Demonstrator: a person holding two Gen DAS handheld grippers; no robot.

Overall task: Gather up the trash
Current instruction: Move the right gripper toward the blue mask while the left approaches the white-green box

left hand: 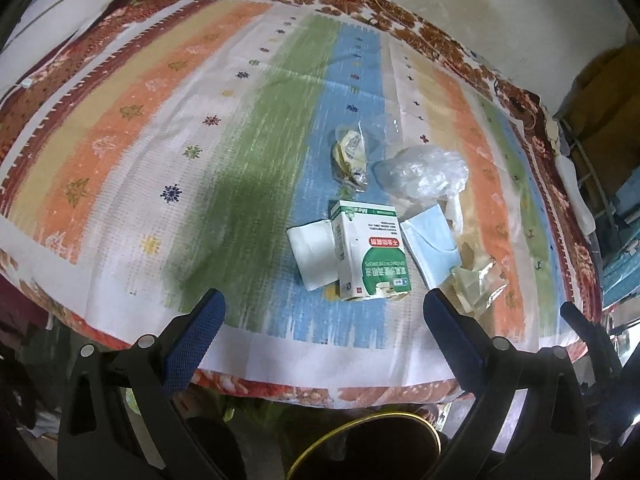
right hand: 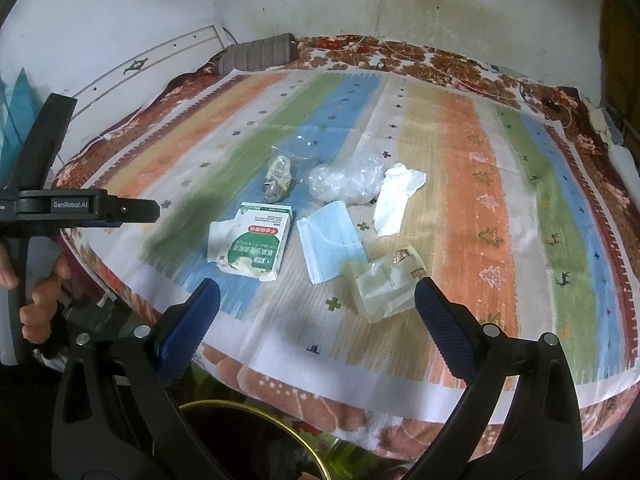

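Striped bedcover [right hand: 460,152] (orange, green, blue), pale-blue mask [right hand: 330,240], seemingly green-white box [right hand: 256,242].

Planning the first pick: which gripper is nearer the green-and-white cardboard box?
Left. The left gripper hangs open just short of the green-and-white cardboard box, which lies between its fingers' lines. The right gripper, also open, is off to the box's right.

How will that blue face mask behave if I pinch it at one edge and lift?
The blue face mask lies flat and thin on the bedspread, so it will likely droop limply. It looks very light. Its loose ear loop may snag the carton beside it.
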